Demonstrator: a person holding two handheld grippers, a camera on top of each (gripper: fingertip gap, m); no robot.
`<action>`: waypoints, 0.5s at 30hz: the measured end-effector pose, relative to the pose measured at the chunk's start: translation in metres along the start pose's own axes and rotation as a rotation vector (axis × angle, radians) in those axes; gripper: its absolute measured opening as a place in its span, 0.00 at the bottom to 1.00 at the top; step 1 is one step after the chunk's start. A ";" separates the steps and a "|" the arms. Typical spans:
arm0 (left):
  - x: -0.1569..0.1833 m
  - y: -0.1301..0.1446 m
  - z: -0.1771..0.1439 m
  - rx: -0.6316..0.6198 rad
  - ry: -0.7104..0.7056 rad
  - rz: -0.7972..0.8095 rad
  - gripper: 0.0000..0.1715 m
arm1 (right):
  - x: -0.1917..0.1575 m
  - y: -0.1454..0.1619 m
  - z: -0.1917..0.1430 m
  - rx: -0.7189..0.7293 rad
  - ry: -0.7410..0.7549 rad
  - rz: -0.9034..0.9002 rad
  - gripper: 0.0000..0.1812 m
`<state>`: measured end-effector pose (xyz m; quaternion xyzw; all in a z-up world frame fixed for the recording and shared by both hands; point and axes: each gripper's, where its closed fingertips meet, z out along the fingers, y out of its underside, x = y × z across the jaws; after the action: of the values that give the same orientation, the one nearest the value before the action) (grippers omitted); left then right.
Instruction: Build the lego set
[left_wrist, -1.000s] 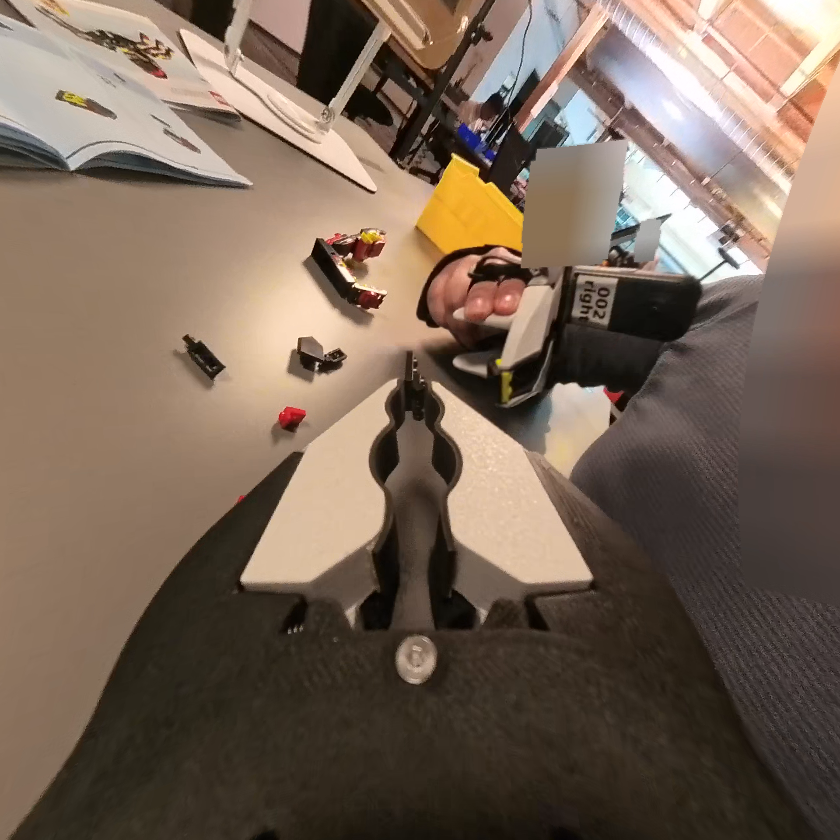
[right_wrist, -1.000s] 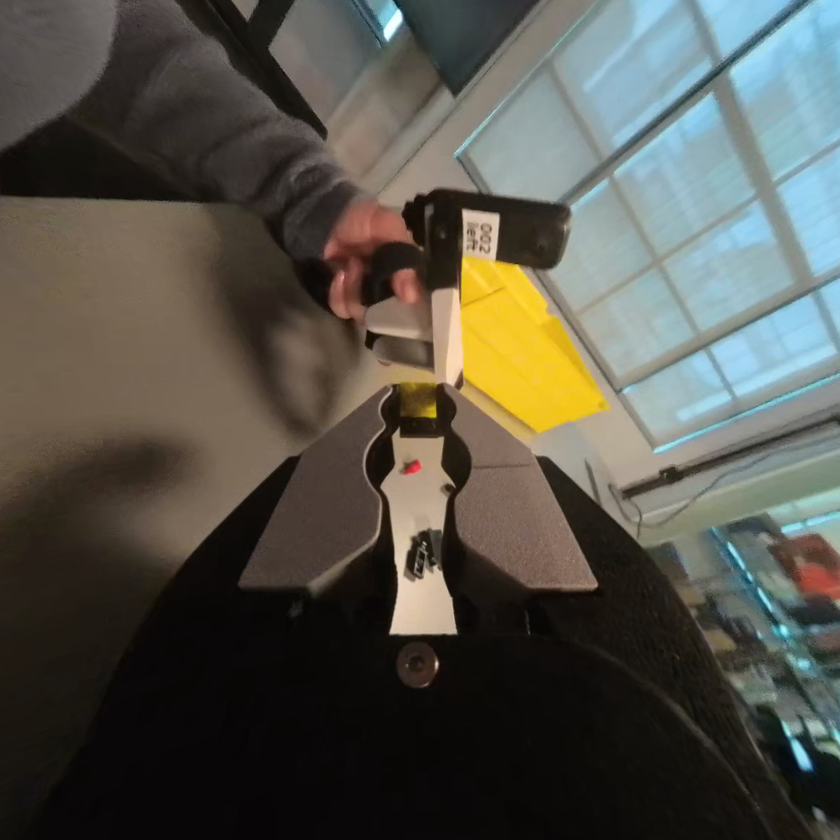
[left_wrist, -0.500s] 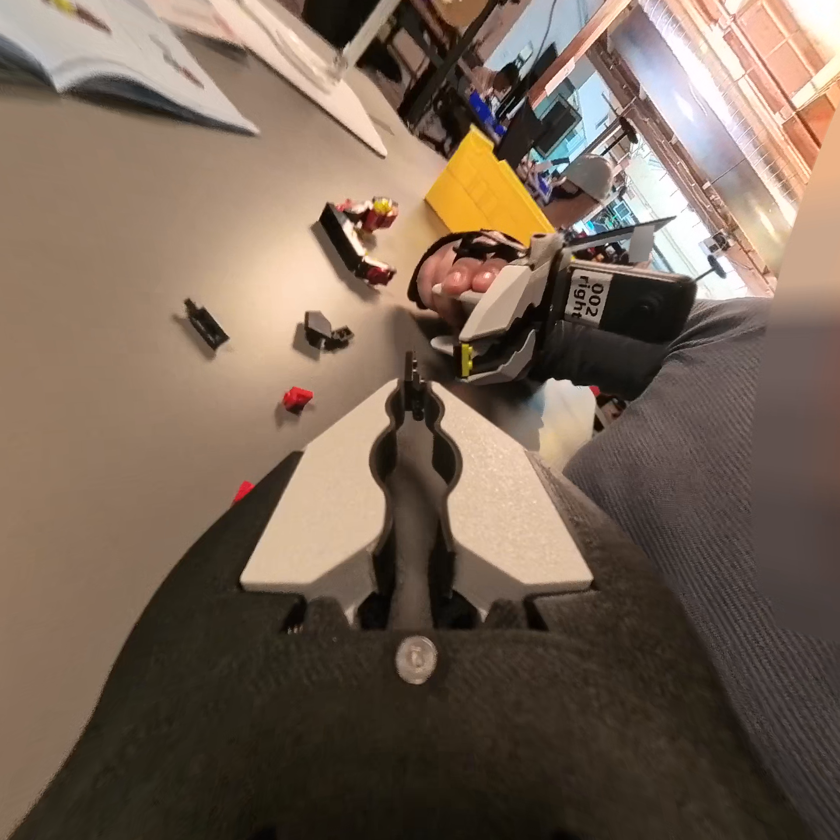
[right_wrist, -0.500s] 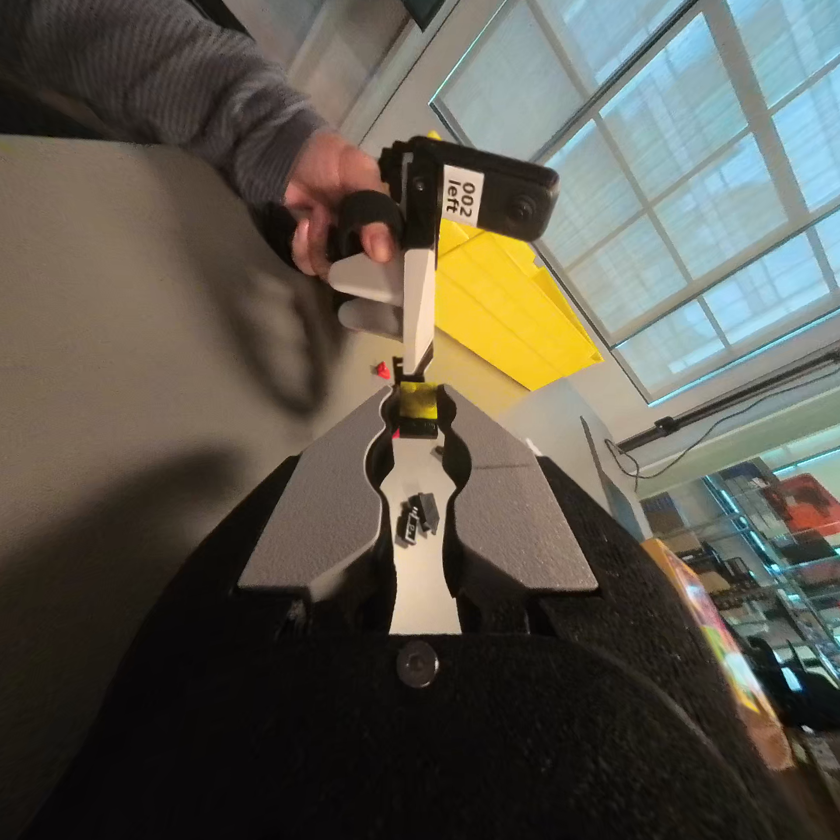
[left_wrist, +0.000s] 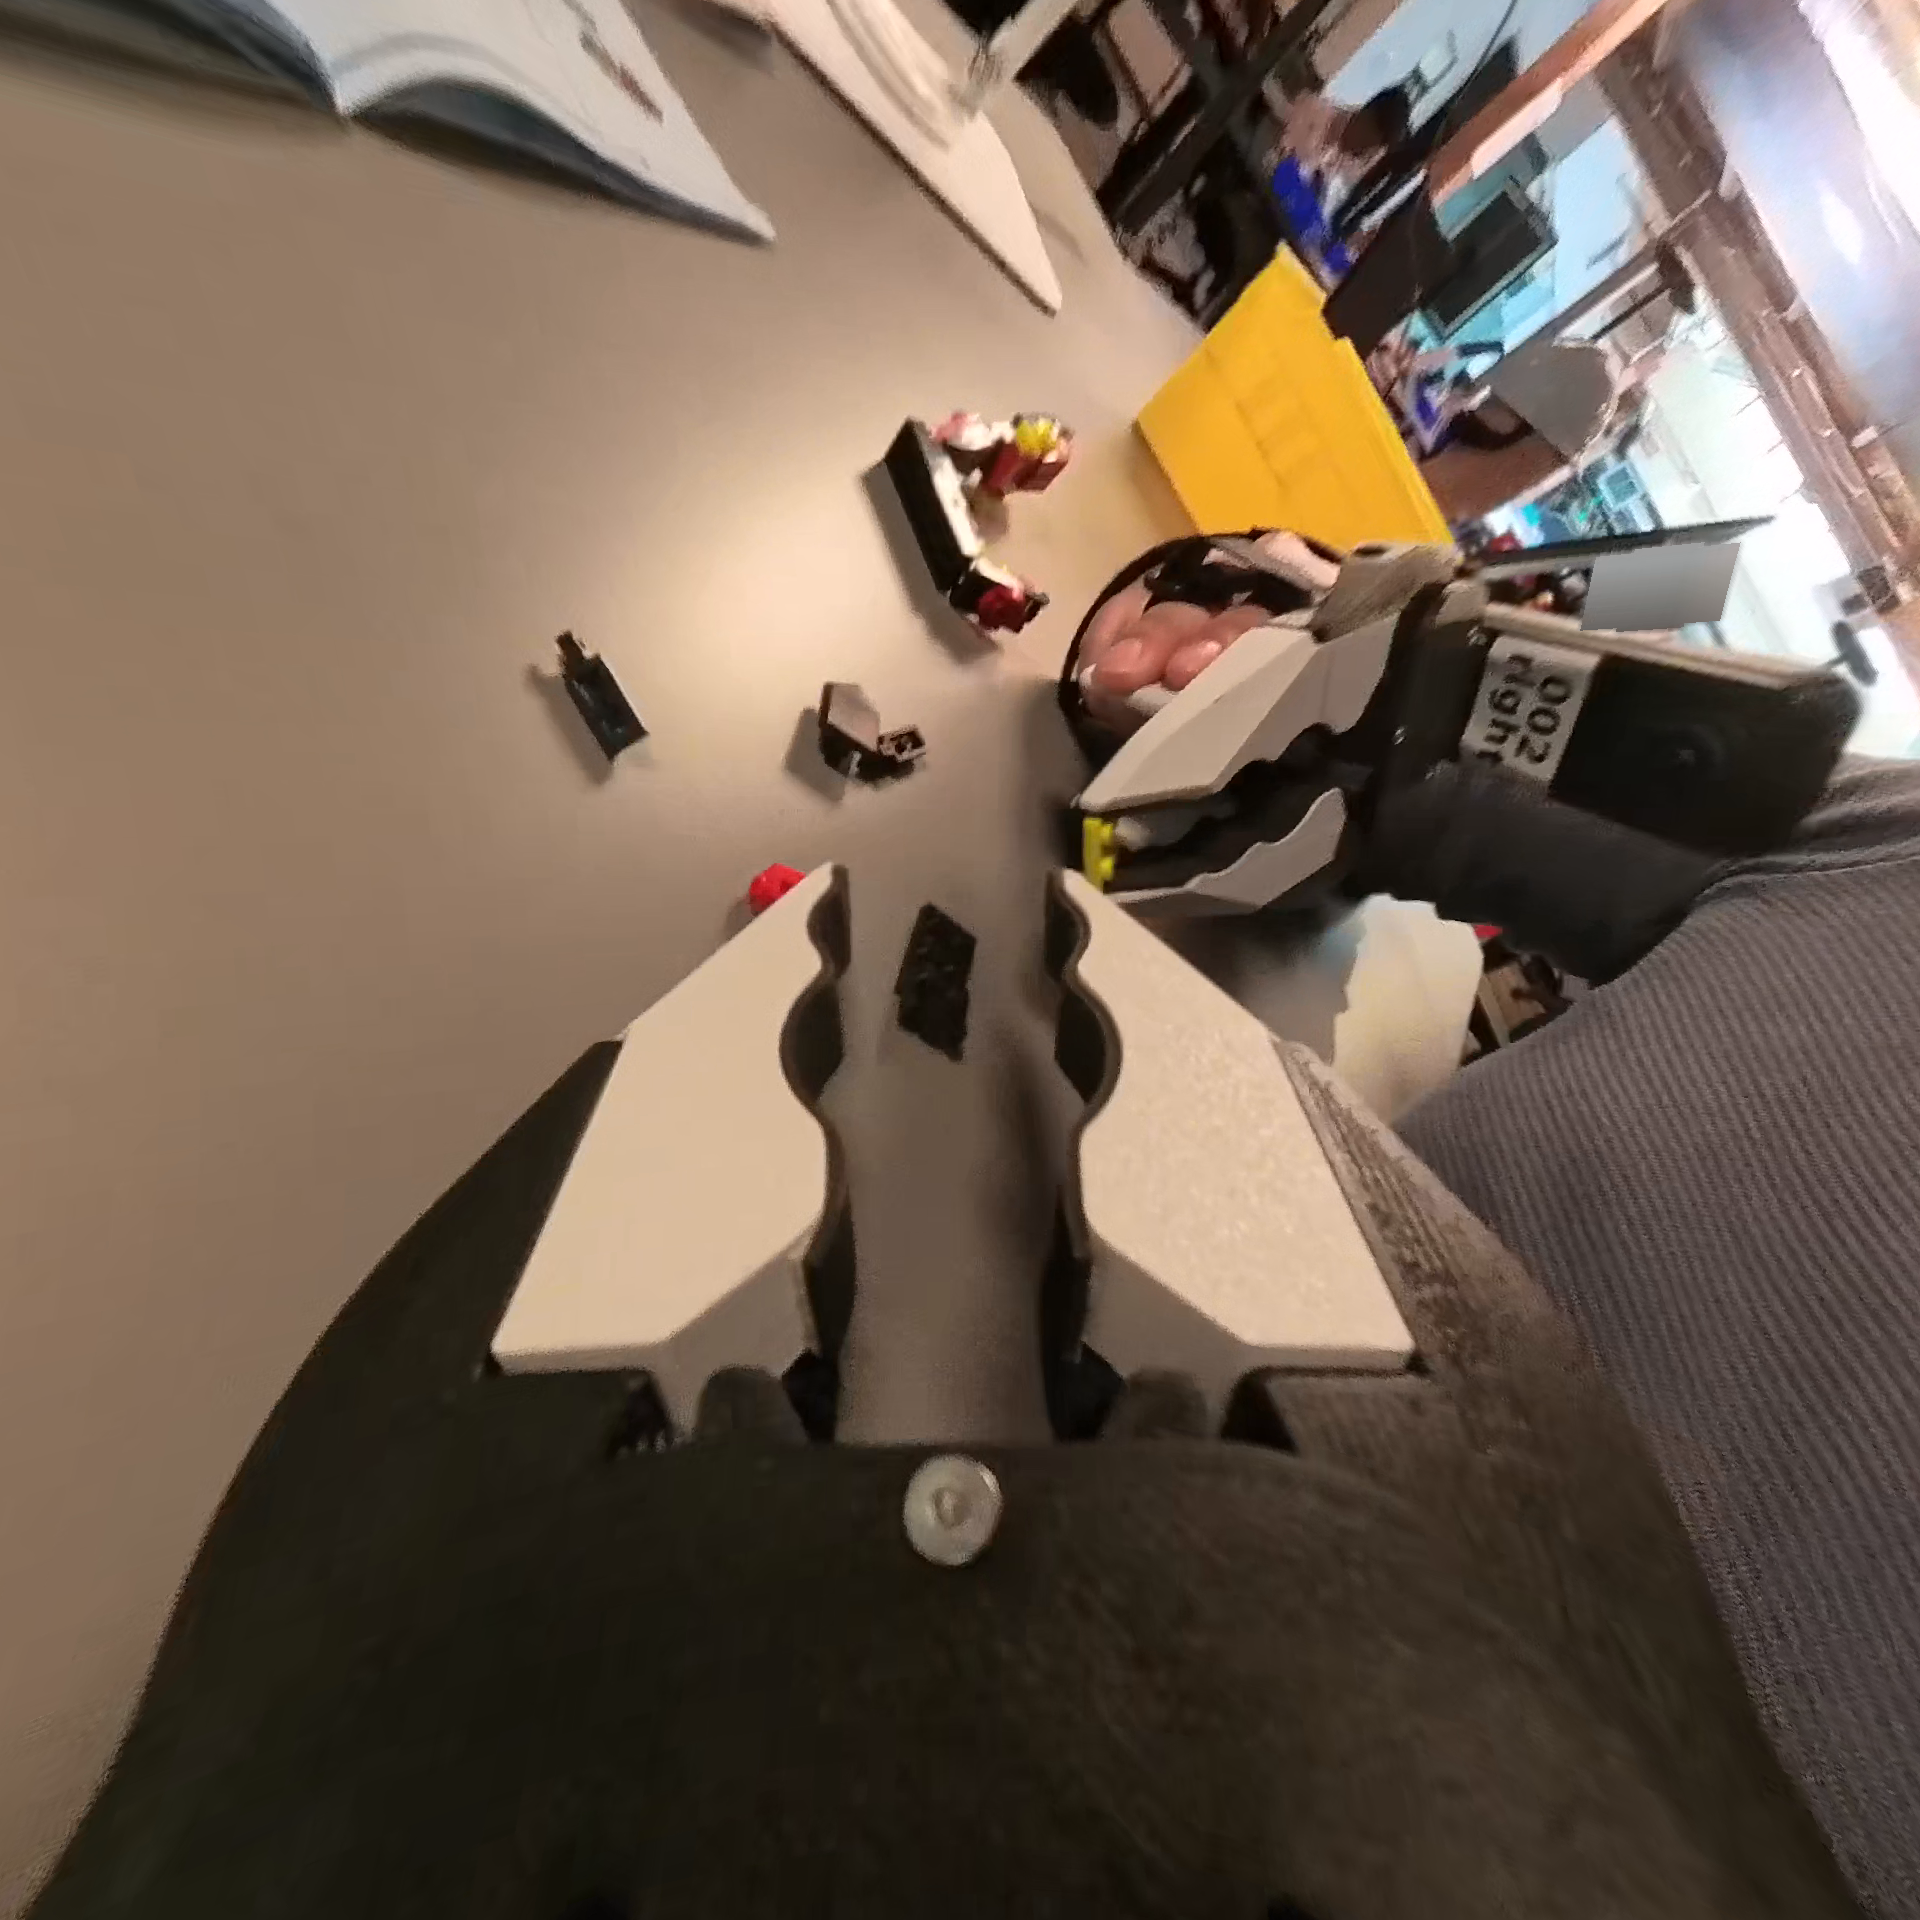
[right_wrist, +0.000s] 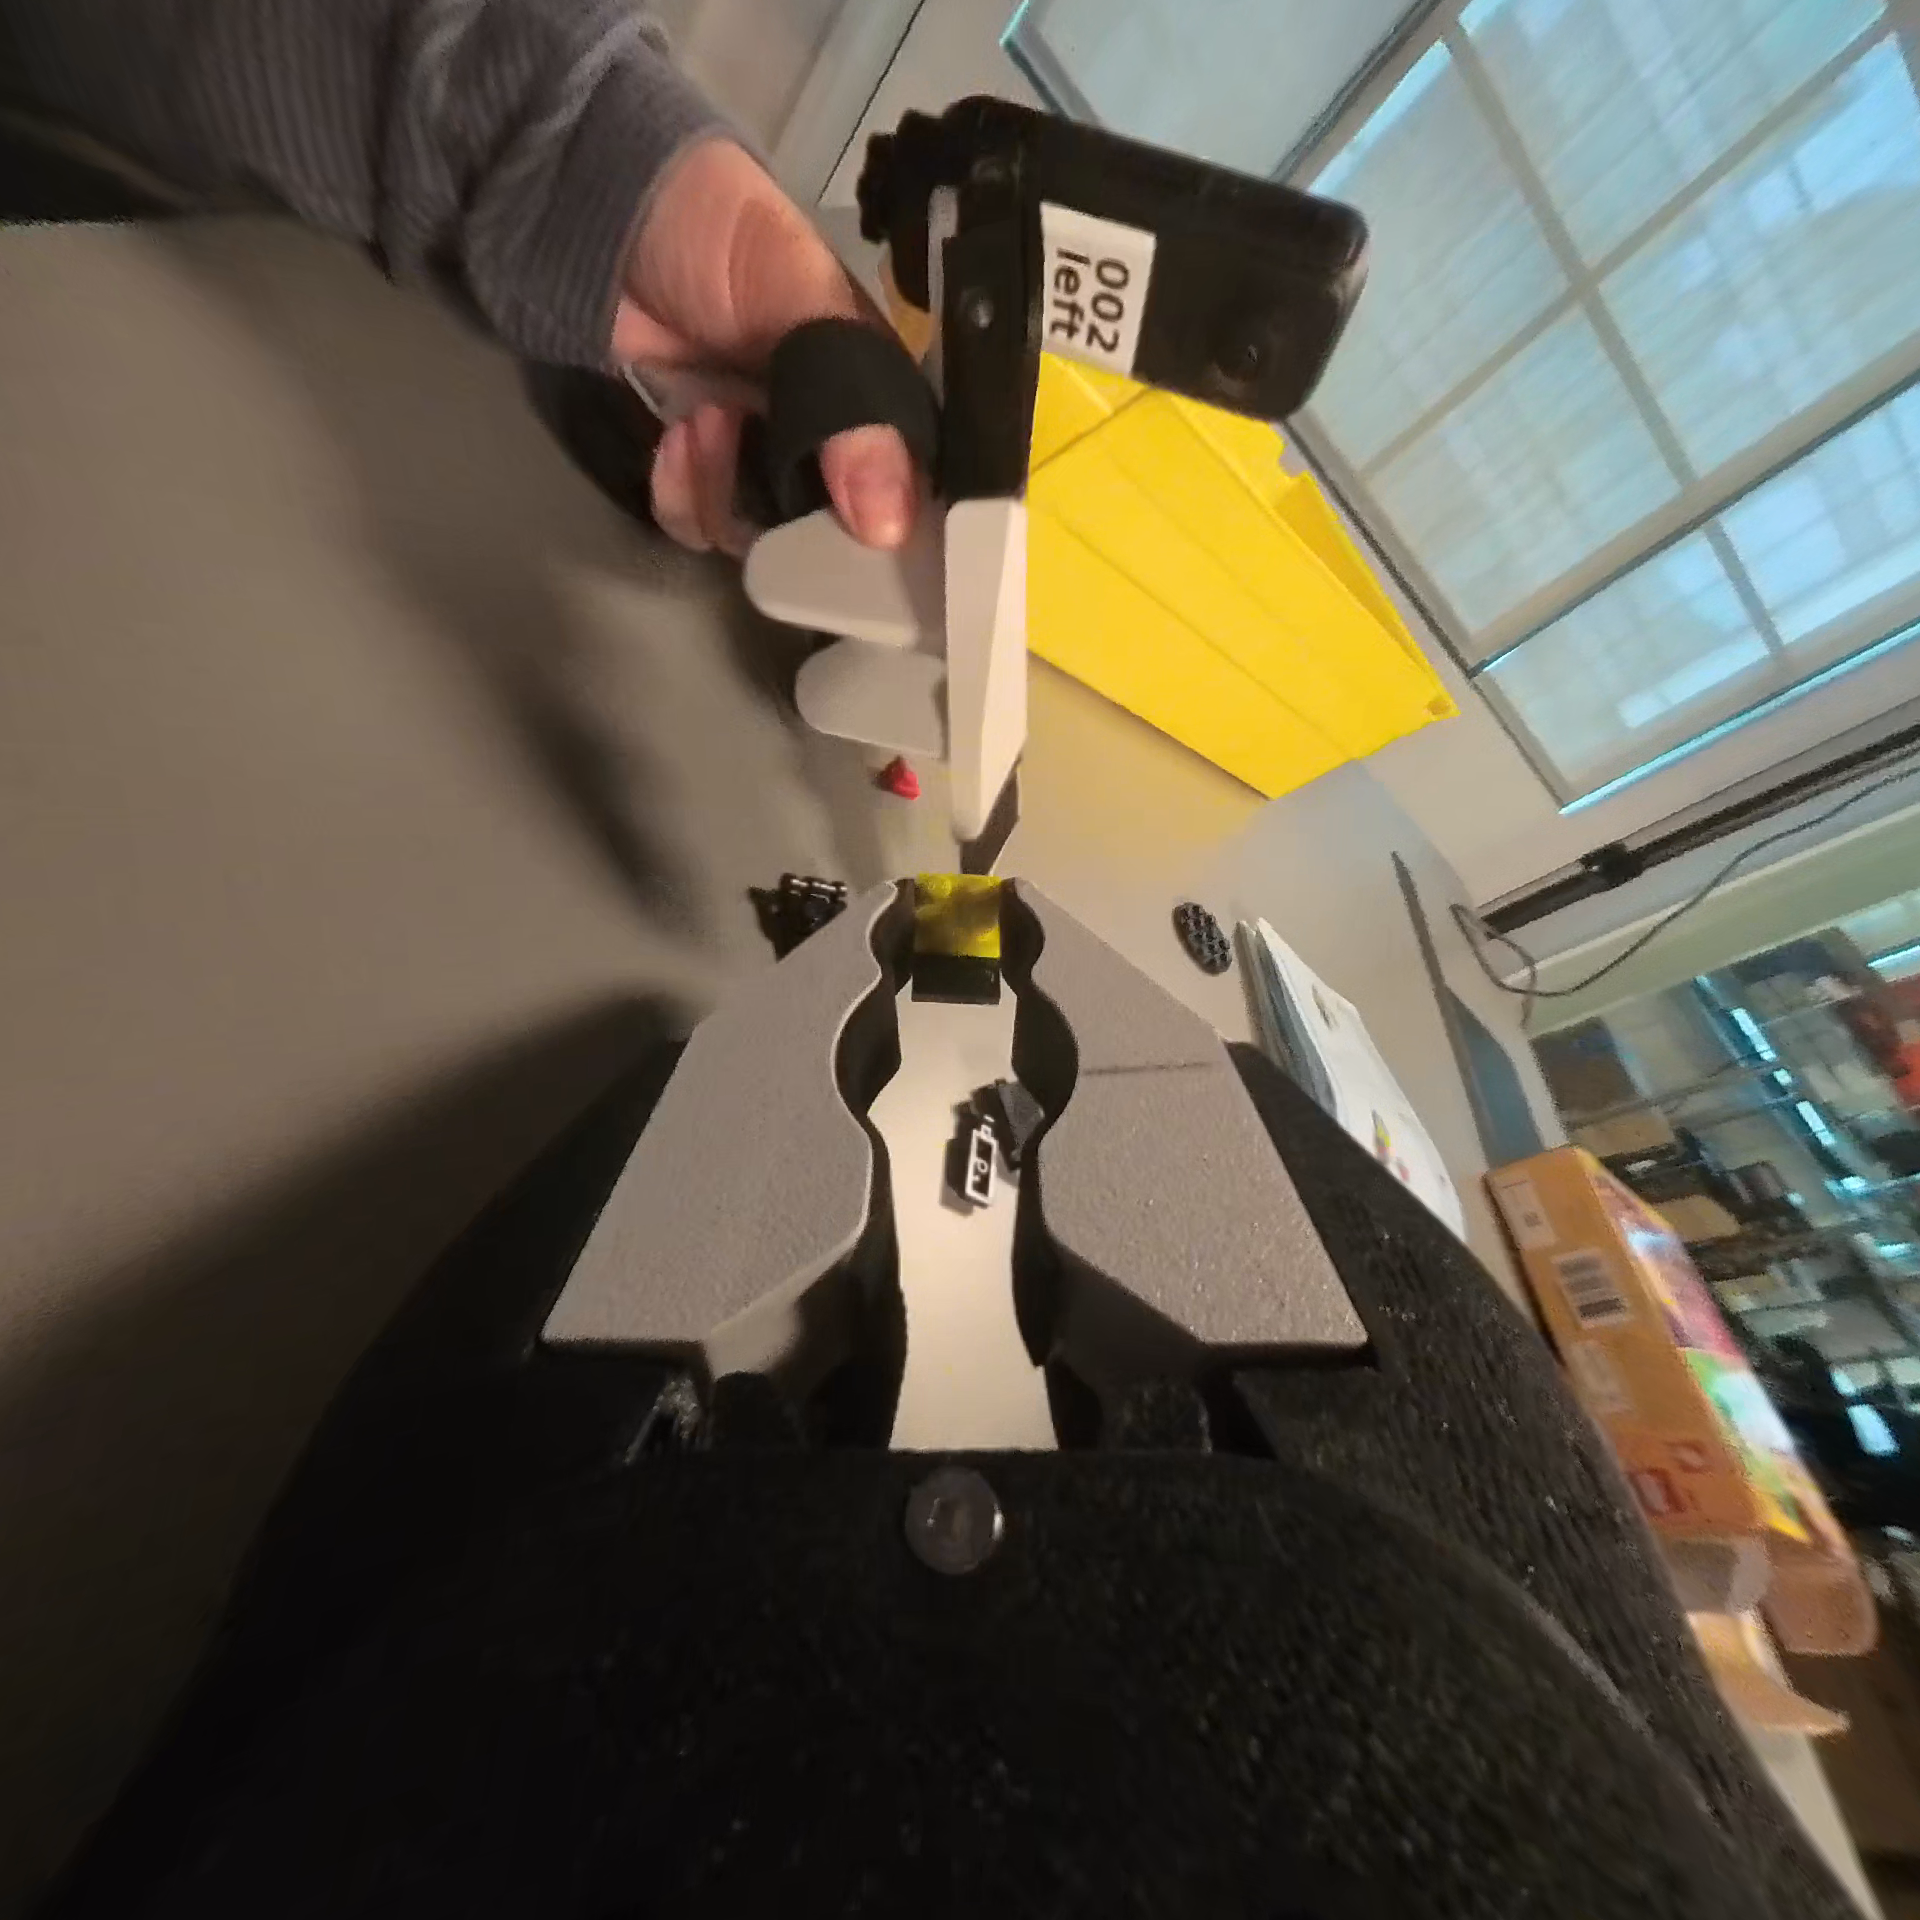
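Change: the left gripper (left_wrist: 945, 904), clamped on a small black piece (left_wrist: 935, 982) half a second ago, has spread its jaws; the piece now sits between the fingers, whether resting on the tabletop (left_wrist: 364, 623) or falling cannot be told.
Right gripper (right_wrist: 958, 904): closed on a yellow-and-black brick (right_wrist: 956, 940) at the tips.
Handling: judged light, rigid, slick plastic; grip flat sides squarely, or it may pivot or shoot out.
Surroundings: partial red-and-black build (left_wrist: 971, 530), loose red stud (left_wrist: 774, 888), yellow bin (left_wrist: 1288, 436), open instruction booklet (left_wrist: 540, 114).
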<state>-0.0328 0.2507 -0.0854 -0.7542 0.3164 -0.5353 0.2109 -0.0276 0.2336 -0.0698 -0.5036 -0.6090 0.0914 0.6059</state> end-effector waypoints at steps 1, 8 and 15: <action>0.004 -0.004 -0.003 0.037 0.013 0.023 0.22 | -0.001 -0.001 0.000 0.004 0.007 -0.022 0.08; 0.042 0.003 0.000 0.028 0.238 0.099 0.18 | -0.002 -0.010 -0.002 0.066 0.048 -0.106 0.08; 0.048 0.003 0.009 0.019 0.219 0.197 0.04 | -0.002 -0.021 -0.007 0.134 0.059 -0.126 0.08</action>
<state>-0.0144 0.2140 -0.0580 -0.6547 0.4048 -0.5940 0.2340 -0.0333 0.2183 -0.0544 -0.4253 -0.6140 0.0788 0.6603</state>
